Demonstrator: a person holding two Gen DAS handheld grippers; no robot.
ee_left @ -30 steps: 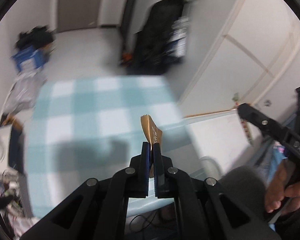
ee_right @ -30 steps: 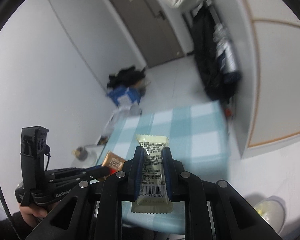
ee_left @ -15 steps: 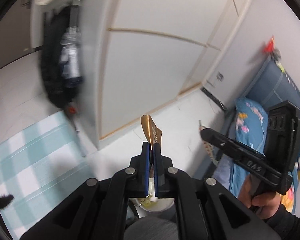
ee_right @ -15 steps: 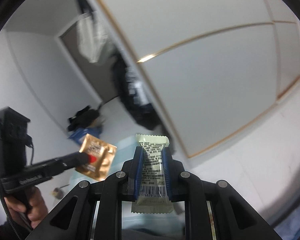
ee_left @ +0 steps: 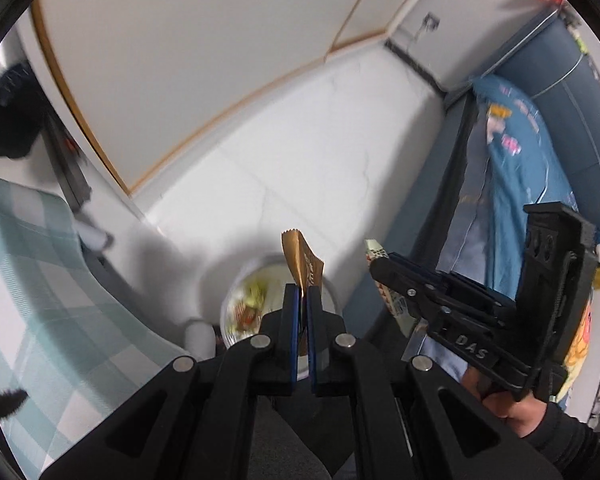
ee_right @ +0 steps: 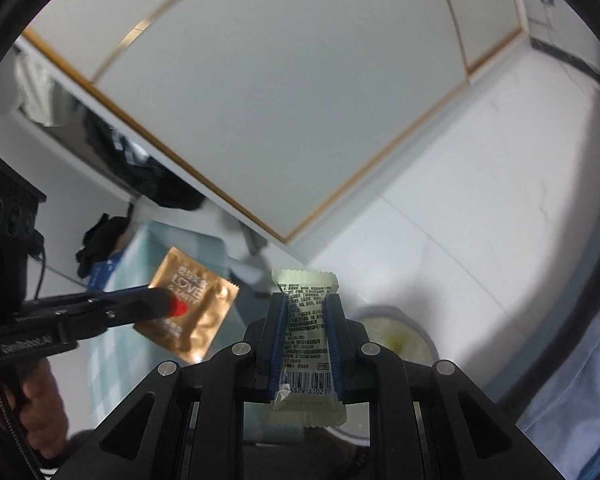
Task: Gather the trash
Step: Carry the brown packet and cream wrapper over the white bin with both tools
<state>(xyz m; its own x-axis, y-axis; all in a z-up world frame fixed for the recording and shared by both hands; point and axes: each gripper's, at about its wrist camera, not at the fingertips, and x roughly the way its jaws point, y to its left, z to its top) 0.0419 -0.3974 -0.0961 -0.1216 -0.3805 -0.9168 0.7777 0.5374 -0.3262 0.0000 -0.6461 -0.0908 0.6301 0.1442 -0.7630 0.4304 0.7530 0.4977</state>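
We've got both claws loaded: left gripper [ee_left: 303, 294] clenched on the gold wrapper [ee_left: 302, 258], right gripper [ee_right: 305, 304] clamped on the pale green wrapper [ee_right: 306, 316], long axis running along its fingers. The bin [ee_left: 236, 308] sits on the floor below and just ahead of the left claw — nearer that hand, we reckon; the right sees it lower right. Text: gold reads "LOVE", pale one shows a barcode w/ "6879 510271"; grippers marked "DAS", "GenRobot.AI".
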